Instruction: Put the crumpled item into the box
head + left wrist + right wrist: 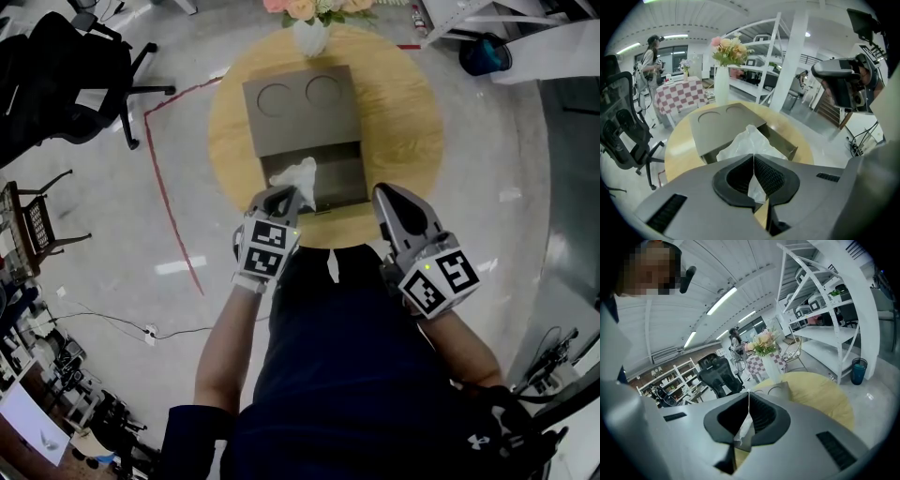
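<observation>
A white crumpled item hangs over the left part of the open compartment of a grey box on the round wooden table. My left gripper is shut on the item's near end. In the left gripper view the item bulges out past the closed left gripper, above the box. My right gripper hovers at the table's near edge, right of the box; the right gripper has its jaws closed tip to tip, nothing gripped. It also shows as the right gripper.
A white vase of flowers stands behind the box at the table's far edge. A black office chair and a red tape line are to the left; a blue bin sits at the far right. A person stands far off.
</observation>
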The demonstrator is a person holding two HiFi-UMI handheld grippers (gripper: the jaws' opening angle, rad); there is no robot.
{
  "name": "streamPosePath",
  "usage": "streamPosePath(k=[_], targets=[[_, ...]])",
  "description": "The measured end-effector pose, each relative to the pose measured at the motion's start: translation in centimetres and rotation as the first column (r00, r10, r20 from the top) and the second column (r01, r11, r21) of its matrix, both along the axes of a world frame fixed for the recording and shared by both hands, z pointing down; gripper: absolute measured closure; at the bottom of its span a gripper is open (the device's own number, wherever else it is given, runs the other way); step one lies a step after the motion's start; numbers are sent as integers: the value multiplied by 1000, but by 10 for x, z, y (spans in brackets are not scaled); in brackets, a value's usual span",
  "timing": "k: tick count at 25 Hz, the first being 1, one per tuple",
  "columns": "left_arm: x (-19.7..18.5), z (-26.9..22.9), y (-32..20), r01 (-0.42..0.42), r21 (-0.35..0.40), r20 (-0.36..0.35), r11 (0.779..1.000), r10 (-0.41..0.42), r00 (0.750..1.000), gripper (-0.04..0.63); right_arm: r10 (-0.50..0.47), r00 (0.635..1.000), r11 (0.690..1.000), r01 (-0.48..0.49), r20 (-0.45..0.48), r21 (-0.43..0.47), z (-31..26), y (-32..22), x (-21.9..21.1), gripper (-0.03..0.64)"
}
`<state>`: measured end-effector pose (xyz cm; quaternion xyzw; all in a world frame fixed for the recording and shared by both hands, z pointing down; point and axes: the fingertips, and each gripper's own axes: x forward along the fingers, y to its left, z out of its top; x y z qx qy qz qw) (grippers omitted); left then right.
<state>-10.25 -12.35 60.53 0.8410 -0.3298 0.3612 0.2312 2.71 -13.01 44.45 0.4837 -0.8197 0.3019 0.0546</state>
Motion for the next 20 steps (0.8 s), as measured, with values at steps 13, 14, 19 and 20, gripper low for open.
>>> streamPosePath(k=[13,14,19,20], targets=[[-3,31,-5,-13,-73,42,997,16,999,575,8,1000,999,-8,7,-35,11,-11,-3,601],[-3,33,-4,-13,-81,47,997,17,999,575,9,1000,999,-9,7,-36,11,-12,-2,601],[-3,43,-3,-7,-120,74,993,16,997,575,14,1000,999,-14,7,-44,13,-15,0,601],[-4,45,-3,-8,-125,79,992,18,997,575,15,1000,999,-14,6,-46,13,-15,0,601]])
